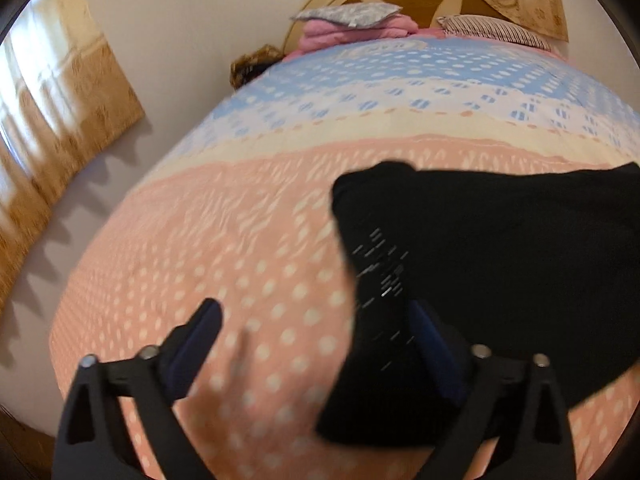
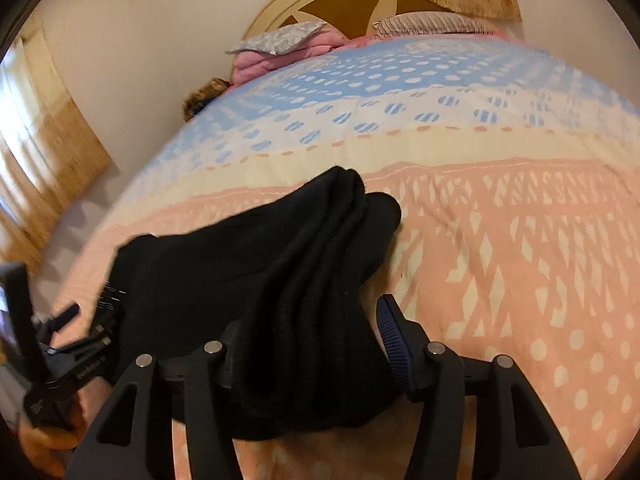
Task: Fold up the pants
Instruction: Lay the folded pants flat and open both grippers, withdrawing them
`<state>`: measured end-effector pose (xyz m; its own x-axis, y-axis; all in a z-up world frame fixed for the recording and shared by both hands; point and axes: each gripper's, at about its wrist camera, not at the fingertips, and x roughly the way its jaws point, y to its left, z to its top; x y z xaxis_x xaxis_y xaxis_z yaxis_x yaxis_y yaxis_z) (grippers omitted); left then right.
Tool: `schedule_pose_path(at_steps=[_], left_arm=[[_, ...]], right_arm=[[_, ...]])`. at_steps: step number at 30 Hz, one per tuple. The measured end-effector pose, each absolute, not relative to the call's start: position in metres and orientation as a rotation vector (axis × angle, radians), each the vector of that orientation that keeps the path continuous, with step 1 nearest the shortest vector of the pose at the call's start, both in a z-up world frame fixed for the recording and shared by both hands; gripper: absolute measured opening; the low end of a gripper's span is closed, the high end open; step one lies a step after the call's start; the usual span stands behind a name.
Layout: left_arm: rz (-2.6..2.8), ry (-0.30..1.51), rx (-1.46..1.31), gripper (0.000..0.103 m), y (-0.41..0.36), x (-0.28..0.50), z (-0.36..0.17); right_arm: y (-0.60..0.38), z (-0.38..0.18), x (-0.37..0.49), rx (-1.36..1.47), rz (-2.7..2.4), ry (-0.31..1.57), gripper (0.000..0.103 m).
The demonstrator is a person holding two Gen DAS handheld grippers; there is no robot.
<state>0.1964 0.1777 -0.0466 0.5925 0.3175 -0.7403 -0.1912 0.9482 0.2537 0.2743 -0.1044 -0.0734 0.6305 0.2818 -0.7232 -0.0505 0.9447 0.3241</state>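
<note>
The black pants (image 1: 500,264) lie bunched on the bed's pink dotted cover (image 1: 248,240). My left gripper (image 1: 316,320) is open; its left finger hangs over bare cover, and its right finger rests on the pants' left edge, which has a small white print. In the right wrist view the pants (image 2: 256,280) lie folded in thick layers between my right gripper's (image 2: 312,332) open fingers, which straddle the cloth. The left gripper (image 2: 72,332) shows at that view's left edge, held in a hand.
The bed cover turns cream and blue farther back (image 2: 400,92). Pillows and pink folded bedding (image 1: 356,26) lie at the wooden headboard (image 2: 344,0). A wall and a curtained window (image 1: 48,120) are to the left, with floor beside the bed.
</note>
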Motion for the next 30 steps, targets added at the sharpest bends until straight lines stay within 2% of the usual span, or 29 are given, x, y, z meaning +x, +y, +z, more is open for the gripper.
schedule_pose_path(at_steps=[3,6,9,12,14,16,18,21,24,28,30], left_arm=[[0.273,0.908,0.046,0.103,0.204,0.178,-0.044],[0.247,0.914,-0.056,0.103,0.226,0.161,-0.038],[0.268,0.886,-0.105,0.103,0.234,0.152,-0.031],[0.264,0.848,-0.139,0.103,0.234,0.149,-0.023],[0.254,0.806,-0.133,0.101,0.228,0.154,-0.016],[0.235,0.781,-0.104,0.098,0.214,0.168,-0.01],[0.195,0.75,-0.084,0.087,0.198,0.181,-0.004],[0.103,0.738,-0.09,0.08,0.172,0.2,-0.001],[0.03,0.741,-0.124,0.079,0.158,0.214,-0.01],[0.124,0.911,-0.128,0.08,0.171,0.227,-0.053],[0.13,0.933,-0.202,0.087,0.194,0.221,-0.065]], right_arm=[[-0.117,-0.066,0.262,0.324,0.193,0.867,0.061],[-0.128,-0.058,0.241,0.373,0.134,0.817,0.061],[-0.118,-0.035,0.216,0.273,0.057,0.685,0.06],[-0.094,-0.009,0.199,0.112,0.04,0.558,0.042],[-0.08,0.0,0.198,0.058,0.091,0.535,0.041],[-0.066,-0.002,0.203,0.012,0.153,0.561,0.032],[-0.059,-0.013,0.213,0.013,0.202,0.614,0.031],[-0.064,-0.035,0.225,0.071,0.209,0.725,0.031],[-0.073,-0.057,0.232,0.105,0.212,0.804,0.029],[-0.077,-0.06,0.232,0.107,0.238,0.798,0.029],[-0.076,-0.062,0.232,0.106,0.241,0.793,0.029]])
